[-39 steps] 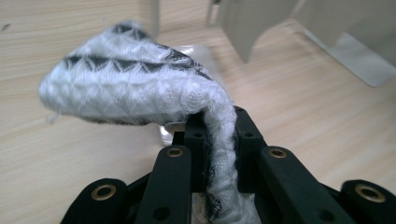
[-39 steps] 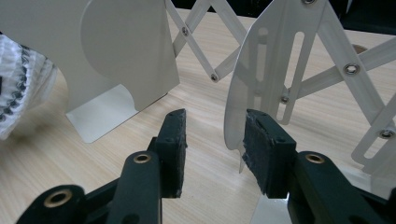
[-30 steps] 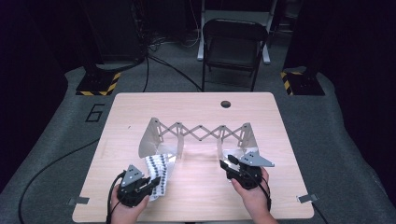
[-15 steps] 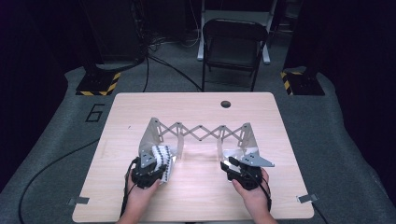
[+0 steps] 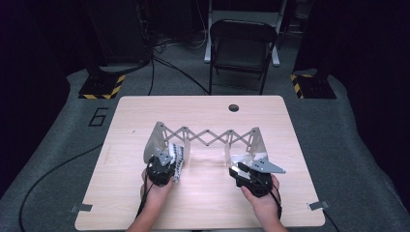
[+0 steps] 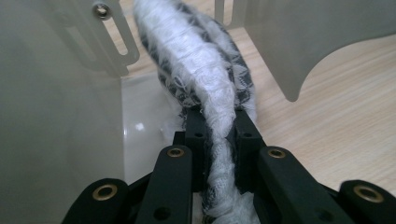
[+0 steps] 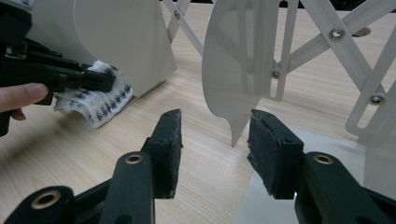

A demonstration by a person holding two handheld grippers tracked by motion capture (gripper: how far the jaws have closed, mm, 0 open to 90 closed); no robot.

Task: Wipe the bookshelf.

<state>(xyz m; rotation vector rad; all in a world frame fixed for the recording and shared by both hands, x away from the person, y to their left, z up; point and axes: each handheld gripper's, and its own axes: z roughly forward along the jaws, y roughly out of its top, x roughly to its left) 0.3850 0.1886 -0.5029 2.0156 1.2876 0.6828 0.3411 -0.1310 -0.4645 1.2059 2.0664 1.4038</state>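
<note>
Left gripper (image 6: pixel 217 140) clamps the patterned cloth (image 6: pixel 201 70), jaws just closed onto it, at the left end of the white folding rack (image 5: pixel 208 137). Right gripper (image 7: pixel 215 140) is open, empty, near the rack's right end.

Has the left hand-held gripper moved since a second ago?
Yes. The left hand-held gripper carried the patterned cloth up the table toward the expanding rack.
</note>
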